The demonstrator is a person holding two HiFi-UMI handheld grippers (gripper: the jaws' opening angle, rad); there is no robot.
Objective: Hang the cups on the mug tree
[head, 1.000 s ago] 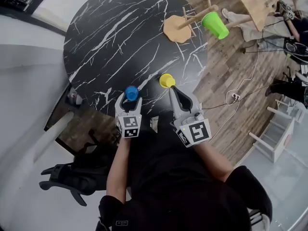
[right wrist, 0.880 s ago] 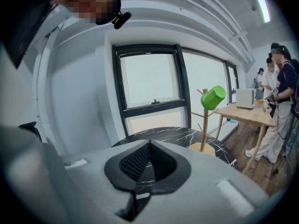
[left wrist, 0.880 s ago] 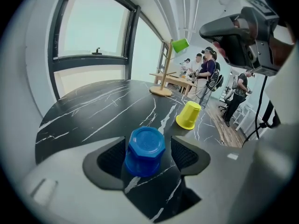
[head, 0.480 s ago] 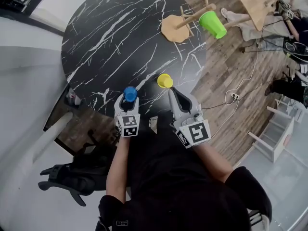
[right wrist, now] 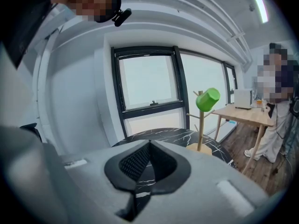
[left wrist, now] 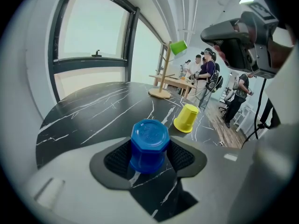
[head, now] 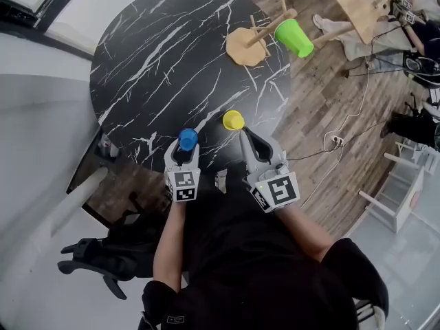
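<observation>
A blue cup (head: 188,138) stands upside down near the round black marble table's (head: 158,60) front edge. My left gripper (head: 185,148) has just been closing its jaws round this cup (left wrist: 149,143), and both pads now touch its sides. A yellow cup (head: 234,120), also upside down, sits just right of it, also visible in the left gripper view (left wrist: 187,117). My right gripper (head: 245,133) is shut and empty beside the yellow cup; its jaws (right wrist: 149,146) meet. The wooden mug tree (head: 244,45) stands at the table's far right with a green cup (head: 294,37) hung on a peg.
A black office chair (head: 96,256) is at the lower left by the table. A wooden table (head: 357,5) and a white stool (head: 392,198) stand to the right, with a cable and power strip (head: 335,138) on the wood floor. People (left wrist: 205,73) stand beyond the table.
The left jaws have narrowed onto the blue cup, which was loosely between them a second ago. Both hands stay in place; the head view has shifted slightly.
</observation>
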